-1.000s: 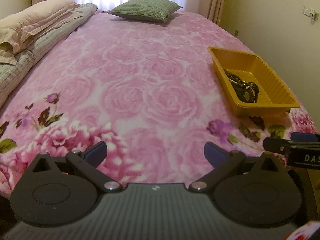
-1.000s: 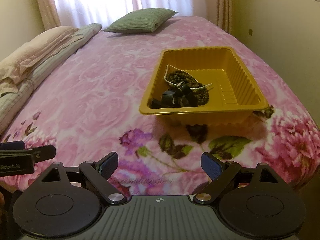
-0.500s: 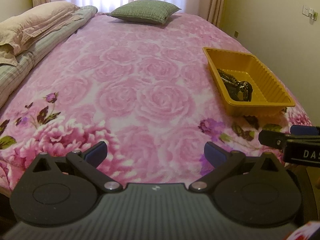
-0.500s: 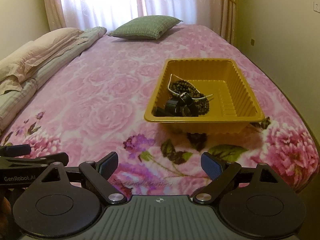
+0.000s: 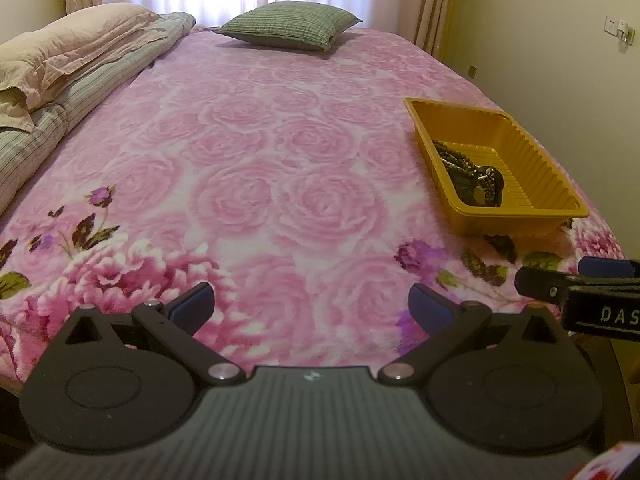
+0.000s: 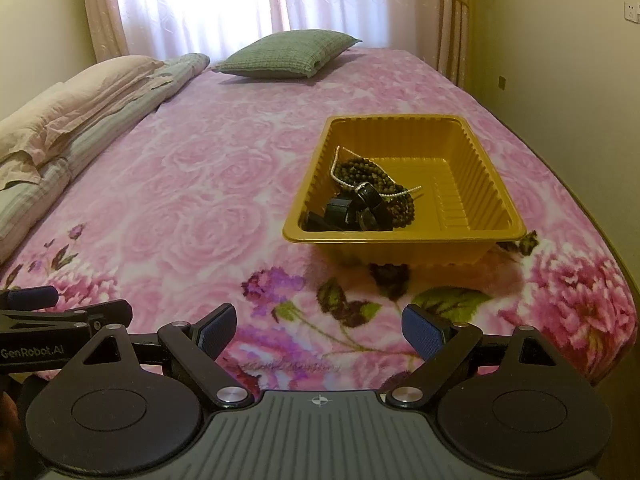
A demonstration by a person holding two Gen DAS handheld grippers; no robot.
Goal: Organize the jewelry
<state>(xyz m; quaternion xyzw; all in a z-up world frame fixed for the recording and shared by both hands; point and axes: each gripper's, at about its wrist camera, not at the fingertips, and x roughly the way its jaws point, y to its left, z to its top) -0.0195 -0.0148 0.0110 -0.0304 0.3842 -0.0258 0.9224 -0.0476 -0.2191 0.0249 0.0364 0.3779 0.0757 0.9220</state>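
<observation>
A yellow plastic tray (image 6: pixel 472 148) sits on the pink floral bed, ahead of my right gripper; it also shows at the right of the left wrist view (image 5: pixel 532 168). Inside lie a pile of dark bead strings (image 6: pixel 372 176), a thin pale chain and a black watch or strap (image 6: pixel 360 212); the pile also shows in the left wrist view (image 5: pixel 472 178). My right gripper (image 6: pixel 318 330) is open and empty, back from the tray at the bed's near edge. My left gripper (image 5: pixel 310 306) is open and empty, left of the tray.
The pink rose blanket (image 5: pixel 260 152) covers the bed. A green pillow (image 6: pixel 286 54) lies at the far end. Folded quilts and a pink pillow (image 5: pixel 72 52) line the left side. A wall runs close along the right. Curtains hang behind.
Both grippers have drawn back and risen a little; the tray looks smaller and farther in both views. Both stay open and empty.
</observation>
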